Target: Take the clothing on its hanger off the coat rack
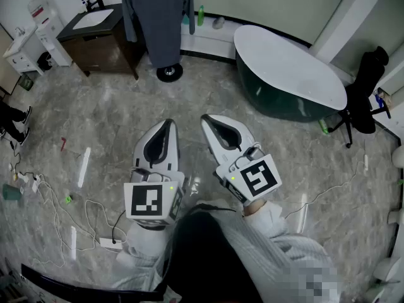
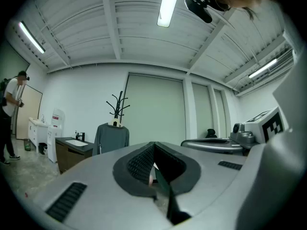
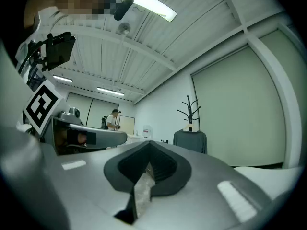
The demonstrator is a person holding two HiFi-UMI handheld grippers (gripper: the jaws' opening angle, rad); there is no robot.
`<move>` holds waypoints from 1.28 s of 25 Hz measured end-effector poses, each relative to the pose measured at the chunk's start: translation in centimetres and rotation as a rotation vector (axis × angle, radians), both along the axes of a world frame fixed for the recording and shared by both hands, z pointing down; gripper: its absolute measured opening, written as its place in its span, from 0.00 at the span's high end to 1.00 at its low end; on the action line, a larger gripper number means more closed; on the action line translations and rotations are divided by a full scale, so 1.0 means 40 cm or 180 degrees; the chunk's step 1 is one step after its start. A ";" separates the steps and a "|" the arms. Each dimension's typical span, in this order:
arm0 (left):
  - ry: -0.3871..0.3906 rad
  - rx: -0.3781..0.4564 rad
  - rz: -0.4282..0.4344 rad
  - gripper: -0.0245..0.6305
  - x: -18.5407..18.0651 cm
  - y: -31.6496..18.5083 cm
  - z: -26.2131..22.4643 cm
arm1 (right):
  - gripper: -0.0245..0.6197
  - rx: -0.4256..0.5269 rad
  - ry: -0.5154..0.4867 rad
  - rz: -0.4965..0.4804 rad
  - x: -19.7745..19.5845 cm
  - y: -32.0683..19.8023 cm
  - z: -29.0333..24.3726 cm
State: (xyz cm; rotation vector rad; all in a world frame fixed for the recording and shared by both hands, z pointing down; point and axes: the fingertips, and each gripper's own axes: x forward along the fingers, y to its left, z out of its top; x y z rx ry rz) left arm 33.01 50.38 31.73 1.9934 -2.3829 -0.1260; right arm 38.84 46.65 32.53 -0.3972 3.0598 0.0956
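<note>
Head view: your left gripper [image 1: 169,125] and right gripper [image 1: 206,118] lay side by side, both closed and empty. The grey clothing [image 1: 158,17] hung on the coat rack [image 1: 169,73], well ahead of them.
Left gripper view: the clothing was ahead-left of the closed jaws.
Right gripper view: the clothing was ahead-right.

The clothing [image 1: 158,17] hangs on the coat rack [image 1: 169,73] at the far middle of the room. Just left of the rack stands a sink cabinet [image 1: 104,50], with a small cabinet [image 1: 28,43] farther left. The bathtub [image 1: 287,74] lies right of the rack, and a chair [image 1: 363,93] stands at the far right beyond the tub. Cables [image 1: 57,213] lie on the floor [image 1: 126,118] at the near left. The left gripper [image 1: 169,124] and right gripper [image 1: 207,120] are side by side, near, well apart from the rack.
</note>
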 end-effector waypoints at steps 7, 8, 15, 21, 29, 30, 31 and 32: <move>-0.0025 0.0011 0.0043 0.96 -0.013 0.008 0.001 | 0.96 0.0068 0.0056 -0.0048 -0.031 0.033 0.002; -0.0025 0.0009 0.0052 0.96 -0.014 0.006 -0.001 | 0.96 0.0070 0.0060 -0.0057 -0.035 0.036 0.002; -0.0031 -0.0012 0.0061 0.96 -0.024 -0.016 0.006 | 0.96 0.0119 0.0015 -0.0061 -0.056 0.040 0.003; 0.0033 -0.0052 -0.0002 0.96 -0.024 -0.051 0.037 | 0.96 -0.0027 0.0049 -0.0085 -0.038 0.003 0.038; 0.0083 -0.0163 -0.0076 0.96 -0.118 -0.140 0.095 | 0.96 -0.0266 0.0141 -0.0099 -0.106 -0.115 0.121; 0.0084 -0.0166 -0.0079 0.96 -0.146 -0.162 0.100 | 0.96 -0.0261 0.0146 -0.0093 -0.132 -0.139 0.125; 0.0081 -0.0171 -0.0083 0.96 -0.178 -0.187 0.108 | 0.96 -0.0256 0.0148 -0.0087 -0.162 -0.166 0.130; 0.0077 -0.0174 -0.0088 0.96 -0.216 -0.214 0.118 | 0.96 -0.0252 0.0151 -0.0085 -0.198 -0.195 0.136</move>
